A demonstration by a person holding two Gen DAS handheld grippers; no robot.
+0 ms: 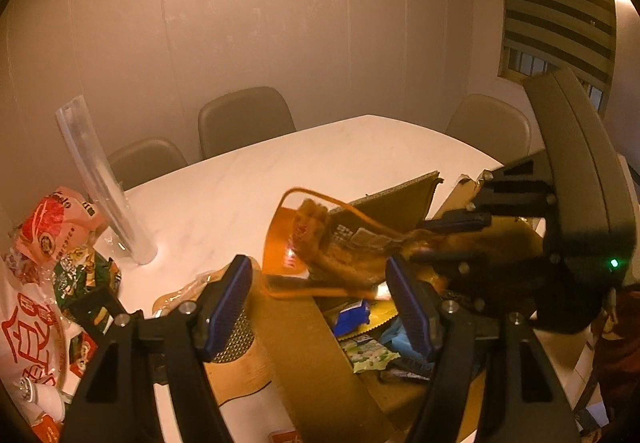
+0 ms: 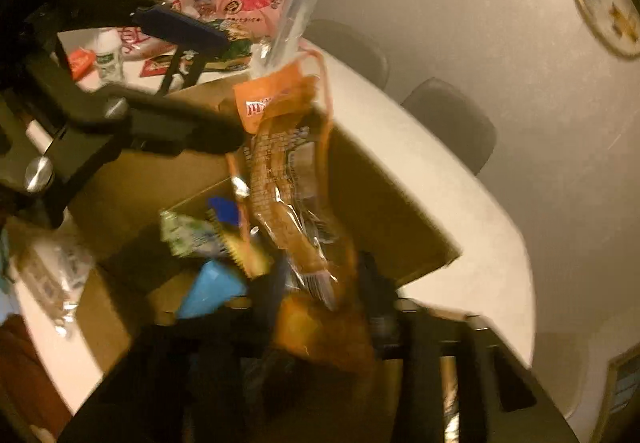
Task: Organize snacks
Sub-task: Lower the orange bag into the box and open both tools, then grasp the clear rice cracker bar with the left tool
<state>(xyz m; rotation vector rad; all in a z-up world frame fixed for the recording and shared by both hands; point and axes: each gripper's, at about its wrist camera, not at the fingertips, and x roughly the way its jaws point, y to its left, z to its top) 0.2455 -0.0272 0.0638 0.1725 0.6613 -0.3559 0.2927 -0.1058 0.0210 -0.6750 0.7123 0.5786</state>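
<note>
Two grippers in play, and both are mine. My right gripper is clamped on one end of an orange snack packet; the jaws pinch its crinkled tail and the rest of the packet stretches away from them, above the cardboard box. From my left wrist view, that same right gripper comes in from the right, jaws closed on the packet, which hangs over the box's far flap.

My left gripper stands with jaws wide apart, blue pads facing each other, holding nothing and touching nothing. It hovers above the box's near left flap.

Down inside the box lie several small wrappers: a blue one, a green-and-white one, a light blue one.

The box sits at the near edge of the white tabletop. At the tabletop's left edge are a pink-red snack bag, a green packet, a white plastic bag with red print, and a clear tube leaning up. Grey chairs stand at the far edge, against a pale panelled wall.
</note>
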